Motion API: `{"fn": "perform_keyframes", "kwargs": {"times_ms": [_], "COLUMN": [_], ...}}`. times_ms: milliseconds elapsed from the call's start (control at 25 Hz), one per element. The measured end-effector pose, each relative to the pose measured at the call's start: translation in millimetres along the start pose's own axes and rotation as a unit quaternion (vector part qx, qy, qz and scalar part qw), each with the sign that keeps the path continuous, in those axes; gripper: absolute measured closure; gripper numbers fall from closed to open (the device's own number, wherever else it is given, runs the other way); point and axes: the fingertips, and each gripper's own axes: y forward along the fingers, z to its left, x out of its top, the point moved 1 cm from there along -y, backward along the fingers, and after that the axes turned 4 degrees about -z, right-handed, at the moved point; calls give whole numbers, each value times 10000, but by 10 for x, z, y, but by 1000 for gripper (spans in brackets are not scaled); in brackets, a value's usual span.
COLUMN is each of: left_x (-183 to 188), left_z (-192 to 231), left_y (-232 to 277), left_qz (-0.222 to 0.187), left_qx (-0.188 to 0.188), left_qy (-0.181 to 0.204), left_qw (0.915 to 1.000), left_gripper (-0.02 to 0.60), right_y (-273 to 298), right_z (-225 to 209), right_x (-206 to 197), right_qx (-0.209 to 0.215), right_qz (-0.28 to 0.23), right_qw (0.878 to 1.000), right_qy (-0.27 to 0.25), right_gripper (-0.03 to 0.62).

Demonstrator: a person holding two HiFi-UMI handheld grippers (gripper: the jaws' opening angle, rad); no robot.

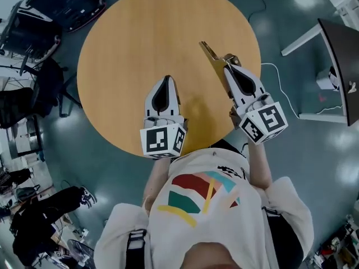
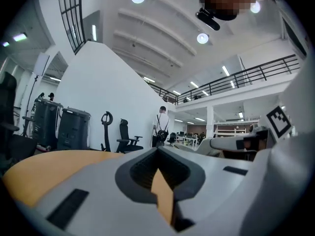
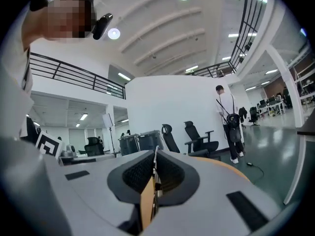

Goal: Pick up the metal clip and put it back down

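Right tongs (image 1: 228, 66) pinch the metal clip (image 1: 211, 52) near the tabletop's (image 1: 123, 49) right edge. Left tongs (image 1: 166, 78) are closed and empty near the front edge.

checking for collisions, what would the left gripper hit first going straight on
Probably nothing: the left gripper points across bare table, the metal clip off to its right; depth unclear.

Your white T-shirt (image 1: 185, 234) bears a red, green, teal, yellow print (image 1: 202, 198); left gripper (image 1: 166, 80) and right gripper (image 1: 228, 61) are white-bodied.

Round tan wooden table (image 1: 123, 66) — smooth, evenly coloured top — standing on a glossy grey-blue floor (image 1: 314, 161)
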Motion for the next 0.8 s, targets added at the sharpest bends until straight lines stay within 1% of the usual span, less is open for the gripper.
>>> {"fn": "perform_keyframes", "kwargs": {"times_ms": [200,320,440,480,600,800], "left_x": [549,776,827,831,865,869], "left_z": [59,126,213,242,321,451], "left_y": [-95,-156,-214,-239,-312,-320], "left_qz": [-482,-702,-727,-749,-878,-864], "left_qx": [68,134,305,353,419,485], "left_qy": [264,329,476,470,278,232], "left_qw": [9985,9969,9958,9955,9949,9948], "left_gripper": [538,538,538,538,538,538], "right_y": [71,130,167,170,183,256], "right_z": [402,582,690,716,766,809], "right_x": [471,621,643,637,617,563], "right_qx": [424,606,747,777,816,825], "right_qz": [-425,-566,-601,-597,-576,-525], "right_qw": [9980,9962,9949,9946,9944,9947], "right_qy": [-216,-282,-327,-336,-336,-318], "right_gripper": [569,569,569,569,569,569]}}
